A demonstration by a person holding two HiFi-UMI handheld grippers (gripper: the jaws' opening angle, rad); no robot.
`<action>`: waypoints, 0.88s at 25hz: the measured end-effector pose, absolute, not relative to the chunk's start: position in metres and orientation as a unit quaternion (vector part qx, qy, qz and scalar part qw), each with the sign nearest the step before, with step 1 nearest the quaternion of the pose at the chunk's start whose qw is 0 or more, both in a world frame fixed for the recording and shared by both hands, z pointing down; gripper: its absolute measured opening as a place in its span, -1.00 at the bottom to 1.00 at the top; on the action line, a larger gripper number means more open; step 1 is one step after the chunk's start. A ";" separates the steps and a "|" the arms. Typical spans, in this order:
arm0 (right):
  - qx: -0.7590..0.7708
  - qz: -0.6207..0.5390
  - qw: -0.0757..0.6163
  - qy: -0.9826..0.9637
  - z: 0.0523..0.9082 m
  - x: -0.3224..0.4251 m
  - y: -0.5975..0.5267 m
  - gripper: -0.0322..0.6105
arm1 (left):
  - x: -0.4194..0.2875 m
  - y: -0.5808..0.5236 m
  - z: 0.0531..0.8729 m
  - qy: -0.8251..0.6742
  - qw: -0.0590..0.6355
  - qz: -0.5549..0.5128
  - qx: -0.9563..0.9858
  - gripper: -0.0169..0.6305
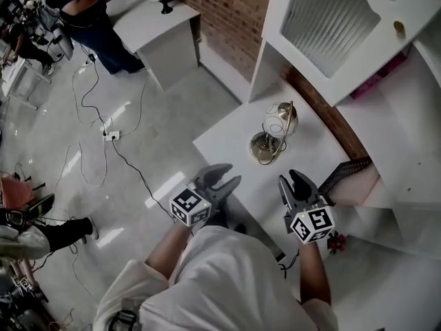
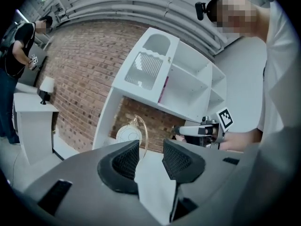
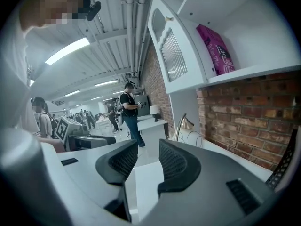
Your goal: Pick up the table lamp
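Observation:
The table lamp [image 1: 272, 133] is a gold-coloured stand with an arched stem and a clear glass globe, upright on the white table [image 1: 220, 140]. My left gripper [image 1: 224, 178] hovers over the table's near edge, short of the lamp and to its left, its jaws apart and empty. My right gripper [image 1: 295, 181] is level with it, to the lamp's right, also open and empty. In the left gripper view the lamp [image 2: 131, 133] shows just beyond the left gripper [image 2: 150, 157]. In the right gripper view the lamp [image 3: 188, 131] stands ahead and right of the right gripper [image 3: 148, 159].
A white cabinet with an open door [image 1: 331, 26] stands behind the table against a brick wall [image 1: 231, 12]; a pink book [image 1: 386, 71] is on its shelf. A black mesh item [image 1: 344, 174] lies at the right. Further off are a white side table [image 1: 155, 29], a person [image 1: 89, 12] and floor cables [image 1: 110, 135].

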State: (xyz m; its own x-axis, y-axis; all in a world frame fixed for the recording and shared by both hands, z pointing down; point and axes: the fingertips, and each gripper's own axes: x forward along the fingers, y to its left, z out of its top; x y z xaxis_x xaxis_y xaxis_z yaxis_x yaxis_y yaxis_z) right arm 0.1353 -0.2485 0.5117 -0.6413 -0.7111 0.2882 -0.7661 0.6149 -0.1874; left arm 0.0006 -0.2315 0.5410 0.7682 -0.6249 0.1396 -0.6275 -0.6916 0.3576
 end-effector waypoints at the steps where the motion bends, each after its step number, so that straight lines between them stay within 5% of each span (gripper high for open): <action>1: 0.417 0.149 0.095 -0.891 0.514 0.133 -0.254 -0.42 | -0.001 -0.238 0.544 -0.334 0.197 0.006 0.922 -0.40; 22: 0.475 0.192 0.139 -0.847 0.559 0.118 -0.349 -0.33 | 0.009 -0.320 0.624 -0.255 0.245 0.027 0.935 -0.39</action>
State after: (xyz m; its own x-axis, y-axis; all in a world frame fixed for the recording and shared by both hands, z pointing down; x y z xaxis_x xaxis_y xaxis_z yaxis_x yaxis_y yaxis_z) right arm 0.1182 -0.3490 0.5586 -0.5099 -0.7515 0.4187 -0.8585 0.4751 -0.1930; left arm 0.0086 -0.3201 0.6241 0.8686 -0.4634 0.1757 -0.4899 -0.7495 0.4452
